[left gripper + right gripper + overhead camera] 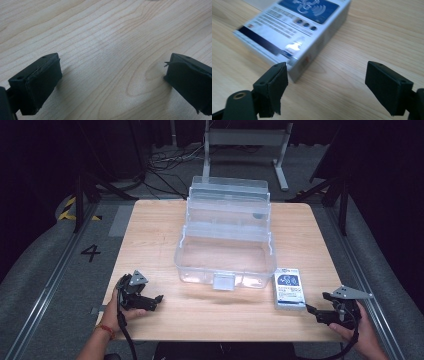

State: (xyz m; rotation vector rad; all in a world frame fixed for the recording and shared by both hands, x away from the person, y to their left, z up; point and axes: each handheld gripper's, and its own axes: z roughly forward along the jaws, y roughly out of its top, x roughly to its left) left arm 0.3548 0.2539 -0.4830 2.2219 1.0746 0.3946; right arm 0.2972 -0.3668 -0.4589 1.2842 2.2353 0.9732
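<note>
A white and blue box lies flat on the wooden table, just right of a clear plastic storage case with stepped trays folded back. My right gripper rests near the table's front right corner, its jaws open and pointing left at the box's near end. In the right gripper view the box lies just beyond the left fingertip, apart from it. My left gripper sits at the front left, open, with bare wood between its jaws.
The clear case fills the table's middle, lid and trays opened toward the far edge. A metal stand and cables lie on the floor beyond the table. Dark floor and rails flank both sides.
</note>
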